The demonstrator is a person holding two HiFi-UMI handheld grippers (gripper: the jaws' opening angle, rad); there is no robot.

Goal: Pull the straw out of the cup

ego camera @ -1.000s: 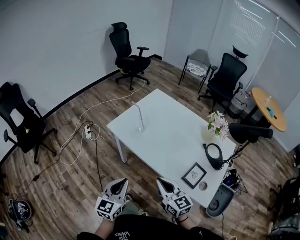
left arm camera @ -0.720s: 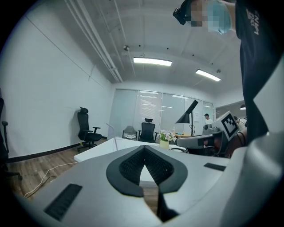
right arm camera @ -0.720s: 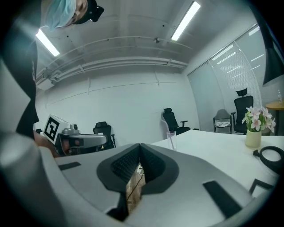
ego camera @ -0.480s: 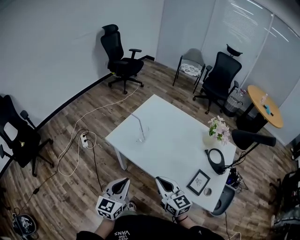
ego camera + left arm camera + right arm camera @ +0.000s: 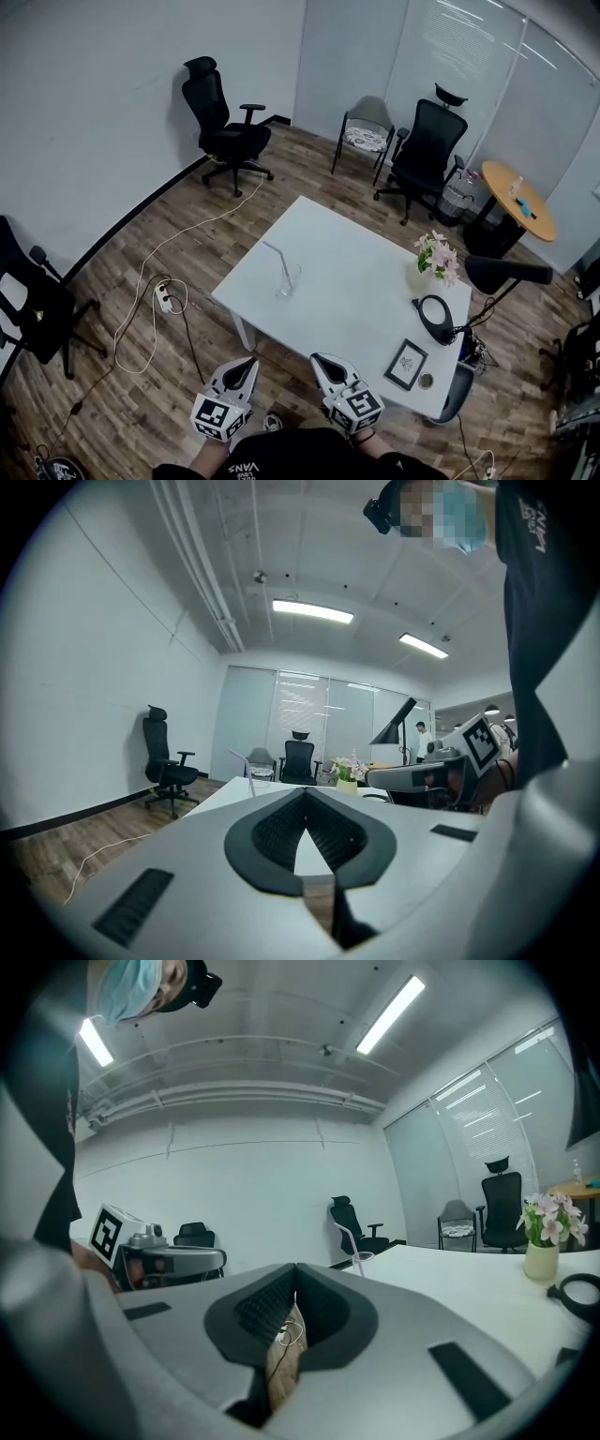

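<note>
A clear cup [image 5: 288,282] with a white bent straw [image 5: 275,255] stands near the left edge of the white table [image 5: 356,300]. Both grippers are held low at the bottom of the head view, short of the table's near edge and well away from the cup. My left gripper [image 5: 247,362] is shut with nothing in it; its own view [image 5: 305,794] shows the straw [image 5: 242,761] far off over the jaws. My right gripper [image 5: 320,360] is shut and empty too; past its tips [image 5: 295,1269] the cup [image 5: 363,1261] and straw [image 5: 345,1237] stand on the table.
On the table's right side are a vase of flowers [image 5: 433,262], a black desk lamp [image 5: 506,272] and a small picture frame [image 5: 410,364]. Office chairs [image 5: 221,127] stand along the walls. A power strip with cable [image 5: 167,298] lies on the wooden floor, left of the table.
The view has shifted: the chairs and the far wall have slid left, and the table now sits slightly lower. Both grippers keep their place at the bottom edge, still shut.
</note>
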